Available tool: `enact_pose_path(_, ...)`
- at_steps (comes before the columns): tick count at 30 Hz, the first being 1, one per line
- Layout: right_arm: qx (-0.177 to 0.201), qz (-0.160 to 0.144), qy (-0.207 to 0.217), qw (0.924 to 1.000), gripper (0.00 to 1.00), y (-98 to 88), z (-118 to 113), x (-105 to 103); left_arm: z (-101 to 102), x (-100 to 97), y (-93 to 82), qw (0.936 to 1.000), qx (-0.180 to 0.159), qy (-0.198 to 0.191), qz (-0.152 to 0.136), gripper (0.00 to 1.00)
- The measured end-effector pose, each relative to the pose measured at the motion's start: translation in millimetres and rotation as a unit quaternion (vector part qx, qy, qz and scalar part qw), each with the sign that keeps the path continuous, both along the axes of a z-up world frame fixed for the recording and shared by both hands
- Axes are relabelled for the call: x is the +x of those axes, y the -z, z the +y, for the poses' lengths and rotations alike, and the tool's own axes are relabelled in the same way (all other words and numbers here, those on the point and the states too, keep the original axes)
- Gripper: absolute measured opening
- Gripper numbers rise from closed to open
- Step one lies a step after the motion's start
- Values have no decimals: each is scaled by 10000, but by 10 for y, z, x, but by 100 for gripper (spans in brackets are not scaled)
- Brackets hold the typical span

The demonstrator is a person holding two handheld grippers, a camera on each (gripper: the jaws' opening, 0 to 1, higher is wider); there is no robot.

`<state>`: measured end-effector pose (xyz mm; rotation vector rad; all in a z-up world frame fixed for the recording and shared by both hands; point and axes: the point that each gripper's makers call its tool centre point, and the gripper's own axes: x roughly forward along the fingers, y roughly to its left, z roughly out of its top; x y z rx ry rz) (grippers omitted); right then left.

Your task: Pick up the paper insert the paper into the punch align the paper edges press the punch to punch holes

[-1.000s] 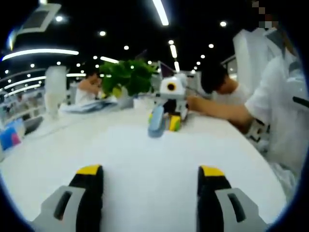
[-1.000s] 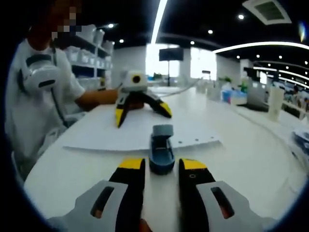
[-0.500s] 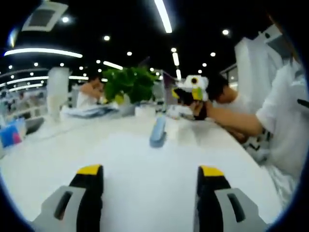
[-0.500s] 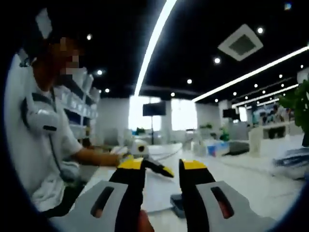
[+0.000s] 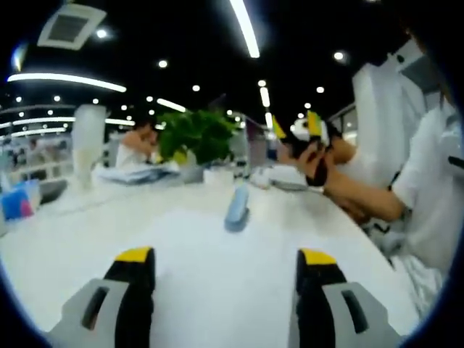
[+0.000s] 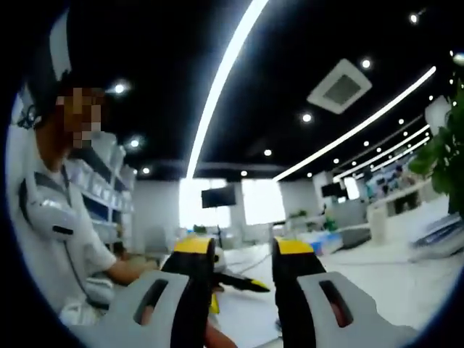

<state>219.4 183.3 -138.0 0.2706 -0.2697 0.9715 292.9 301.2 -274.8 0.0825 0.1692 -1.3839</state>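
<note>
Punch [image 5: 237, 207] lies beyond wide-open, empty left tongs [image 5: 225, 262].

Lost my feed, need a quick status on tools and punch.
Left tool open, low over white table. Right tool raised, jaws close together, holding nothing. Blue punch on table, untouched. Nothing in the way.

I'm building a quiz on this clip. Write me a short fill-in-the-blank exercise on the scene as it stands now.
1. The blue punch lies on the white ____.
2. In the left gripper view, the left tongs are ____, with nothing between the jaws.
3. Behind the punch stands a plant with ____ leaves.
4. The right tongs are raised in the air above the table, their jaw tips coloured ____.

Missing words: table; open; green; yellow
</note>
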Motion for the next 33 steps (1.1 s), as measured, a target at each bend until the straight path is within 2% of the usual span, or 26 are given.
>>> enact_pose_path(3, -325, 47, 332, 9989, 41, 106, 12, 116, -23, -46, -54, 9999, -90, 70, 12, 79)
enact_pose_path(4, -602, 58, 590, 9964, 42, 195, -13, 185, -47, -70, -76, 9999, -98, 105, -43, 79)
enact_pose_path(7, -847, 32, 1238, 9887, 45, 348, -114, 351, -109, -146, -157, 9995, -231, 225, -37, 79)
enact_pose_path(10, -951, 62, 1445, 9849, 41, 453, -163, 430, -191, -164, -277, 9990, -318, 296, -42, 78)
enact_pose_path(11, -1012, 149, 1619, 9815, 40, 495, -236, 480, -231, -152, -346, 9988, -367, 311, -5, 76)
enact_pose_path(13, -1007, 200, 1685, 9803, 36, 520, -266, 516, -265, -139, -414, 9985, -445, 317, 26, 69)
enact_pose_path(14, -1168, 129, 2078, 9711, 32, 565, -391, 585, -358, -69, -600, 9968, -757, 272, 41, 66)
enact_pose_path(15, -1220, 111, 2227, 9672, 29, 587, -435, 606, -416, -26, -678, 9959, -874, 223, -37, 67)
enact_pose_path(18, -1317, 232, 2734, 9526, 31, 650, -596, 668, -612, 27, -732, 9958, -872, 200, -184, 67)
enact_pose_path(19, -1413, 226, 2851, 9478, 34, 653, -630, 677, -698, 41, -733, 9958, -864, 212, -232, 66)
enact_pose_path(20, -1427, 220, 2892, 9463, 34, 657, -641, 681, -757, 44, -725, 9958, -844, 234, -269, 66)
enact_pose_path(22, -1450, 359, 2915, 9448, 39, 704, -634, 690, -974, 42, -592, 9964, -477, 388, -583, 66)
enact_pose_path(23, -1671, 310, 3020, 9380, 41, 738, -641, 692, -1050, 16, -525, 9959, -327, 493, -684, 66)
enact_pose_path(24, -1790, 261, 3082, 9340, 41, 750, -634, 691, -1097, -3, -479, 9956, -240, 561, -708, 66)
enact_pose_path(25, -1834, 256, 3062, 9338, 41, 764, -602, 686, -1159, -23, -415, 9951, -131, 653, -726, 67)
enact_pose_path(27, -2143, 214, 3242, 9212, 40, 802, -626, 693, -1249, -44, -319, 9944, 20, 747, -751, 69)
enact_pose_path(28, -2120, 220, 3232, 9220, 38, 799, -612, 692, -1264, -46, -307, 9943, 30, 749, -754, 73)
enact_pose_path(29, -2098, 225, 3222, 9229, 38, 796, -599, 691, -1329, -17, -237, 9942, 124, 759, -750, 72)
enact_pose_path(31, -2164, 205, 3321, 9179, 37, 798, -633, 697, -1374, -9, -180, 9942, 166, 810, -691, 65)
enact_pose_path(33, -2221, 183, 3458, 9115, 35, 797, -681, 702, -1414, -4, -118, 9942, 193, 852, -630, 63)
